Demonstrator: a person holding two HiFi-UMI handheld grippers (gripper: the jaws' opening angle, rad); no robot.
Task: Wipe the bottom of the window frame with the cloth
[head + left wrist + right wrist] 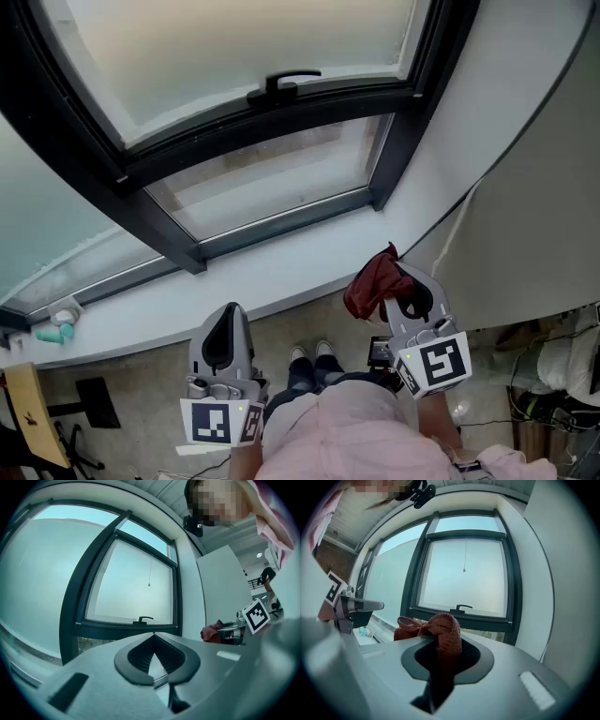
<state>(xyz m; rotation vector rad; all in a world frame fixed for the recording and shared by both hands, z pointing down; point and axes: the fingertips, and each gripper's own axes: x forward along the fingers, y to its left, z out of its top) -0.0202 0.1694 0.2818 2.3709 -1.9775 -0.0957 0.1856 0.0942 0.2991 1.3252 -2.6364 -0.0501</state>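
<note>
Setting: seen from above, a person stands at a dark window frame (281, 222) with a white sill (272, 278) running along below it.
Window: a black handle (284, 84) sits on the rail of the upper pane; a smaller pane lies below that rail, and its bottom rail meets the sill.
Right gripper (405, 286): held near the person, at the near edge of the sill and right of the window's lower corner; its jaws are clamped on a red cloth (443, 632).
Cloth: bunched up, bulging out past the jaw tips and drooping to the left; it hangs in the air, apart from the bottom of the frame.
Left gripper (153, 638): held low and near, to the left of the right gripper; its jaw tips meet, with nothing between them.
Far left of sill: a small teal and white object (54, 326) lies there, well apart from both grippers.
Person: light shoes (311, 356) and a pink top (347, 436) show at the near edge.
</note>
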